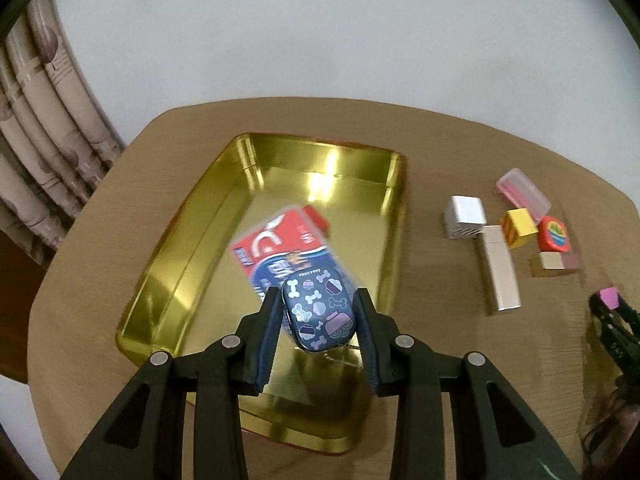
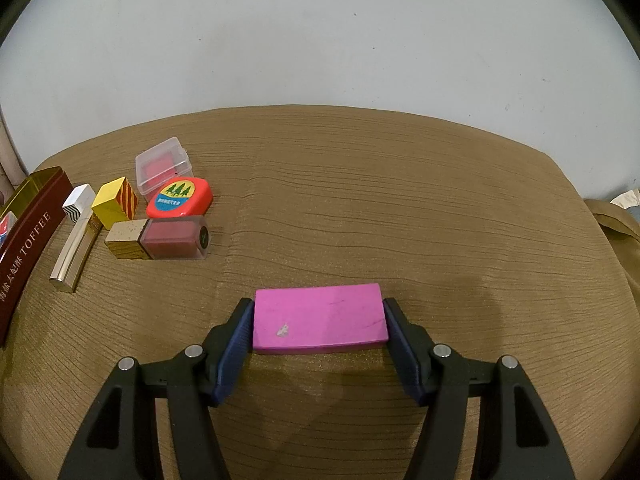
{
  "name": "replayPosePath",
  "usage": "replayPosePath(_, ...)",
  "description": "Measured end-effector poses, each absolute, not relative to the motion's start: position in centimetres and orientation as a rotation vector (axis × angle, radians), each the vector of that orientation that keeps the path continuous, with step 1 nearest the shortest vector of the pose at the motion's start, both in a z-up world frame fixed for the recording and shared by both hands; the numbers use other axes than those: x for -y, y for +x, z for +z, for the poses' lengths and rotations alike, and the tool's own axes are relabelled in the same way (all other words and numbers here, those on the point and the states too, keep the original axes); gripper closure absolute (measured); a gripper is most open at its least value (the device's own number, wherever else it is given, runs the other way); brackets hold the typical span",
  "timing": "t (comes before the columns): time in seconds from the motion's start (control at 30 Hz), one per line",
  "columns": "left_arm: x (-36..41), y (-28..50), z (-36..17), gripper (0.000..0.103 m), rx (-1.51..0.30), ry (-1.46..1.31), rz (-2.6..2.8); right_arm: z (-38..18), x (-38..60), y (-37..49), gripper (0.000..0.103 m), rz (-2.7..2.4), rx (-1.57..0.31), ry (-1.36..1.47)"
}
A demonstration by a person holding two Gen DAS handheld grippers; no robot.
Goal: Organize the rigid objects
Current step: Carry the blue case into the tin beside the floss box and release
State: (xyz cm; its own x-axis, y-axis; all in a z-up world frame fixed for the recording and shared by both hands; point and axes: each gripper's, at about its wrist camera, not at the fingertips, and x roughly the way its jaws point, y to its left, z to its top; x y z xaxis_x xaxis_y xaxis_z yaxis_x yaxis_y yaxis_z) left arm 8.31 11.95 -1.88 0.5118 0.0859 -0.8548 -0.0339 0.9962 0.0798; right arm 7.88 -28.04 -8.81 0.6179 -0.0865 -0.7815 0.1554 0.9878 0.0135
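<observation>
My left gripper [image 1: 318,294] is shut on a dark blue rounded case [image 1: 318,312] printed with bones, and holds it above the near part of a gold tin [image 1: 168,280]. Inside the tin lies a red and blue packet [image 1: 280,248], blurred. In the right wrist view my right gripper [image 2: 318,304] is shut on a flat pink block [image 2: 318,320], its pads [image 2: 236,340] pressing on both short ends just above the brown table [image 2: 400,208]. The left wrist view catches that gripper and the pink block [image 1: 609,297] at its far right edge.
Right of the tin stand a white striped box [image 1: 466,216], a gold tube [image 1: 500,276], a yellow cube [image 1: 520,226], a red tape measure [image 2: 180,198], a clear plastic box [image 2: 162,164] and a gold-capped pink bottle [image 2: 160,240]. A curtain [image 1: 44,128] hangs at the left.
</observation>
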Motion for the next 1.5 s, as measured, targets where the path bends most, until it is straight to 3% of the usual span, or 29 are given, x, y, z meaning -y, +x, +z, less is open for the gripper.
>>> replayPosePath(1.5, -18.0, 10.3, -7.1, 0.070, -1.076, 0.061, 0.202, -8.9, 28.3, 7.9, 0.037, -0.138, -0.891, 0.075)
